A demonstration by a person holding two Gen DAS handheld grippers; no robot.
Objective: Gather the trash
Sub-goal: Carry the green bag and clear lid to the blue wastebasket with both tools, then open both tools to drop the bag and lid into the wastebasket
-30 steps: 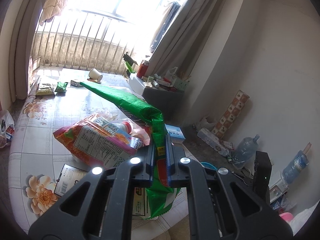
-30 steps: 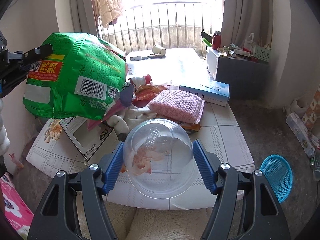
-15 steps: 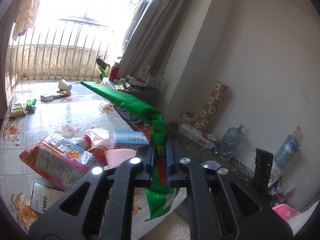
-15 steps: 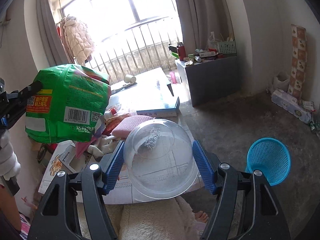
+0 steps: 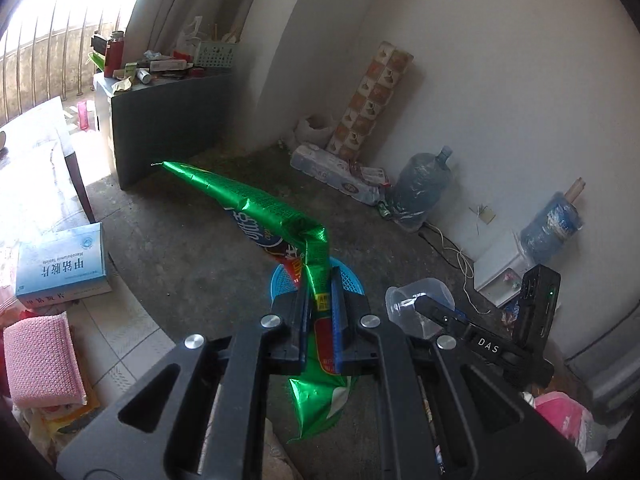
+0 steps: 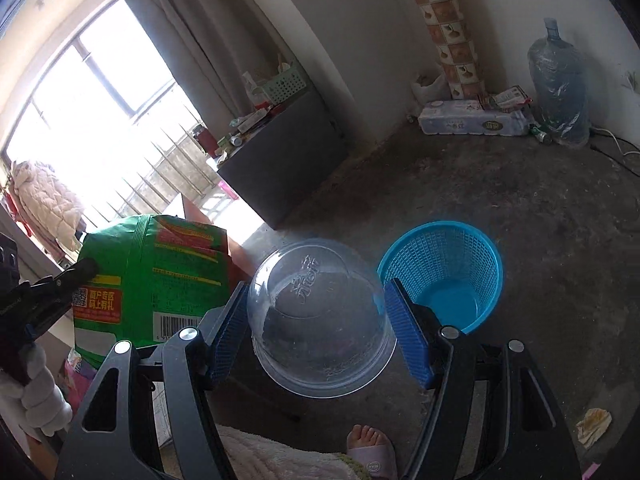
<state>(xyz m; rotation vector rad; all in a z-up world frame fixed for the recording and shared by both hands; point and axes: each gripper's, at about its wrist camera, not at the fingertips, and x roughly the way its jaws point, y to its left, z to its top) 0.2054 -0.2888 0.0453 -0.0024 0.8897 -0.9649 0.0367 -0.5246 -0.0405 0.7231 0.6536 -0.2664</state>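
Note:
My left gripper (image 5: 320,280) is shut on the crumpled end of a green snack bag (image 5: 248,204), which sticks out forward over the floor. Under it, on the floor, the blue mesh basket (image 5: 282,278) is partly hidden by the bag and the fingers. My right gripper (image 6: 315,286) holds a clear plastic dome lid (image 6: 320,312) between its blue pads (image 6: 408,332), just left of the blue basket (image 6: 444,272). In the right wrist view the green bag (image 6: 152,280) hangs at the left from the left gripper (image 6: 60,284). The clear lid (image 5: 404,304) also shows in the left wrist view.
The table edge at the left carries a blue box (image 5: 60,268) and a pink sponge (image 5: 38,356). A grey cabinet (image 5: 168,116) stands beyond. Water jugs (image 5: 420,188) and a tissue pack (image 6: 472,122) line the wall. A person's slippered foot (image 6: 368,448) is near.
Both grippers have swung right, away from the table and out over the floor toward the blue basket. The green bag and the clear lid stay gripped as before.

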